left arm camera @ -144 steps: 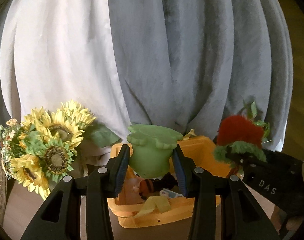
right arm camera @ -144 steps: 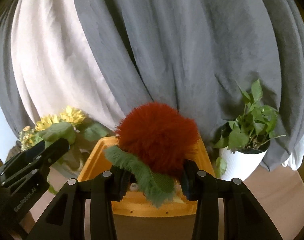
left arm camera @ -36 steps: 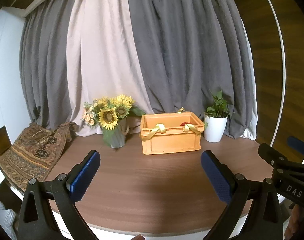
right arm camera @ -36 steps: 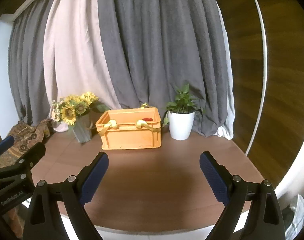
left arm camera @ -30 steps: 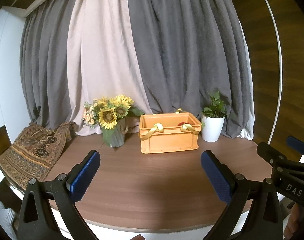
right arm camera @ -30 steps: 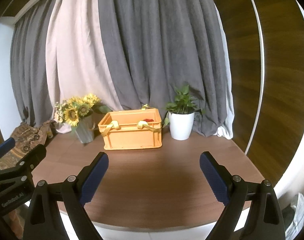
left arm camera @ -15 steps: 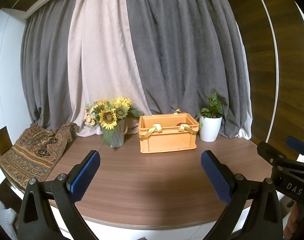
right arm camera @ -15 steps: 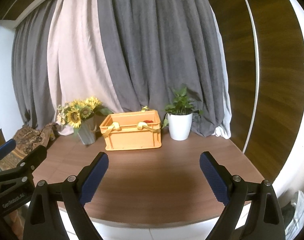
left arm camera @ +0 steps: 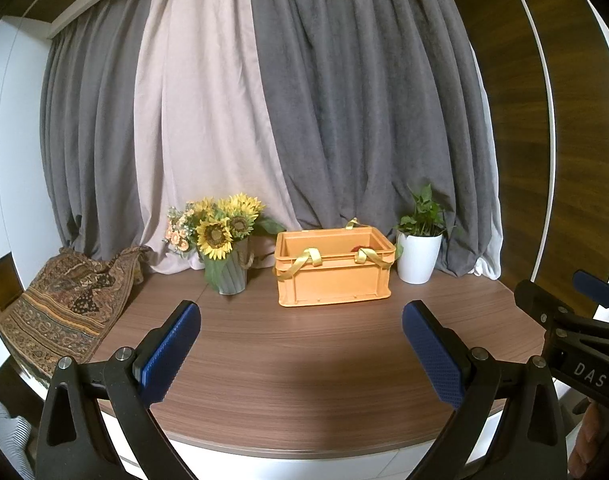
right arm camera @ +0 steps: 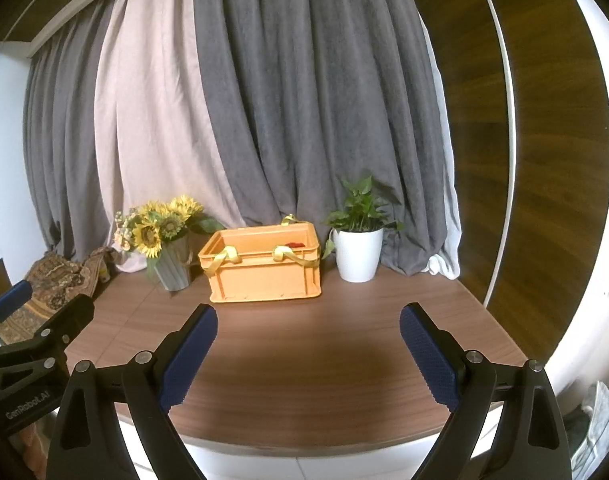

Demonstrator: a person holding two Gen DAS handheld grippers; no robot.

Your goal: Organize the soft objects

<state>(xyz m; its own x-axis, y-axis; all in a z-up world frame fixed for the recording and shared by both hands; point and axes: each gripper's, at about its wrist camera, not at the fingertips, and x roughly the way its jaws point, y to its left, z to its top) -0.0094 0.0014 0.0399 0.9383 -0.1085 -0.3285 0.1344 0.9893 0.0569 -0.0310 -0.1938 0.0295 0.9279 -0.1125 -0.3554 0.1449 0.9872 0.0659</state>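
An orange crate with yellow ribbon handles stands at the back of the wooden table; it also shows in the right wrist view. A bit of the red fluffy toy shows inside it, also seen from the right. My left gripper is open and empty, well back from the crate near the table's front edge. My right gripper is open and empty, also near the front edge. The rest of the crate's contents are hidden.
A vase of sunflowers stands left of the crate and a white potted plant right of it. A patterned cloth lies at the table's left end. Grey and pale curtains hang behind.
Both grippers let go of the green toy and the red fluffy toy at the crate, opened wide, and pulled back to the table's front edge. In the last second they drew back slightly more.
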